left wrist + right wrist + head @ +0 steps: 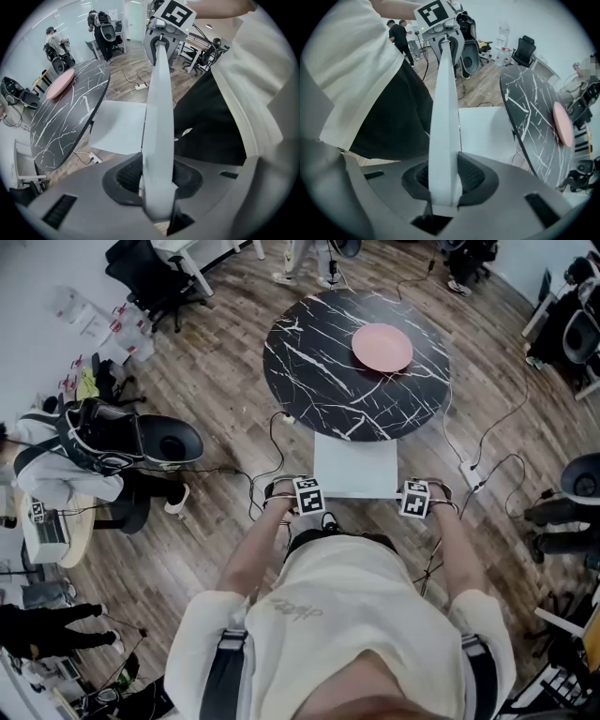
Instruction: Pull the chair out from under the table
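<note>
A white chair stands at the near edge of the round black marble table (356, 362), its square seat (354, 465) partly under the tabletop. A pink plate (382, 346) lies on the table. Both grippers point down onto the chair's backrest top. My left gripper (302, 505) is shut on the left end of this white backrest (158, 117), which fills the gap between the jaws (157, 187). My right gripper (417, 507) is shut on the right end of the backrest (443, 117), with the slab pinched in its jaws (440, 183). The chair's legs are hidden.
Cables trail over the wooden floor around the table, with a power strip (472, 474) at the right. A black chair shell (169, 442) and a seated person (56, 465) are at the left. Office chairs stand at the back left (150, 277) and right edge (581, 479).
</note>
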{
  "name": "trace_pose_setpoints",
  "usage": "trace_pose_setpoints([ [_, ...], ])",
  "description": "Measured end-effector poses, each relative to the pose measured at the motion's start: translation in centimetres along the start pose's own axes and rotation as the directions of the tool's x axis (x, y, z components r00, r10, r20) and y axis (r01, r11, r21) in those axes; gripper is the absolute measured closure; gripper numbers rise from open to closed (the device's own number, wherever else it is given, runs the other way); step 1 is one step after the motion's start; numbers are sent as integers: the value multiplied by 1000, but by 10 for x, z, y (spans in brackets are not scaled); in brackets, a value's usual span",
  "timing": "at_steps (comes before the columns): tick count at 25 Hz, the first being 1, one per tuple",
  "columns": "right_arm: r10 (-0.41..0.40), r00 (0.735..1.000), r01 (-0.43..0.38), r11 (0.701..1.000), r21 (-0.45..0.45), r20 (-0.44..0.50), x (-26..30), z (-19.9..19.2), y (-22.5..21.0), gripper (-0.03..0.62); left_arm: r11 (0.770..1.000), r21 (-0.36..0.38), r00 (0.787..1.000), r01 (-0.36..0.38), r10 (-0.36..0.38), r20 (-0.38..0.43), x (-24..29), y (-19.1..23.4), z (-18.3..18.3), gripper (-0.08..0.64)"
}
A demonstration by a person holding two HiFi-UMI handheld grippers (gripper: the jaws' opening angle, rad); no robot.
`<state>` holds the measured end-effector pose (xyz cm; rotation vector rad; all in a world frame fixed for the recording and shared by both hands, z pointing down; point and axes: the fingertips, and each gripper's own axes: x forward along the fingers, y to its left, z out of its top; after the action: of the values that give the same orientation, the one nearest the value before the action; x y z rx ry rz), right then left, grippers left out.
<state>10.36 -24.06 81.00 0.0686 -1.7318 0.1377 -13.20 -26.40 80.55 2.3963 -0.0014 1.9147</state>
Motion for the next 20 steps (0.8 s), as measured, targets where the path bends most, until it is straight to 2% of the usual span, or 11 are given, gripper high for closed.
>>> trace_pose_setpoints([
  [7,22,1000,-22,999,-25,0,-3,-2,19,503,999,-39,1000,-3,2,-21,0,-28,-2,434],
  [12,19,1000,-18,998,-55,11,-3,-2,18,502,996,-85,1000,-15,14,-10,1,-32,-1,434],
  [20,32,999,-32,996,-82,5,-3,-5,24,502,993,-120,1000,-17,14,-25,3,-45,0,434],
])
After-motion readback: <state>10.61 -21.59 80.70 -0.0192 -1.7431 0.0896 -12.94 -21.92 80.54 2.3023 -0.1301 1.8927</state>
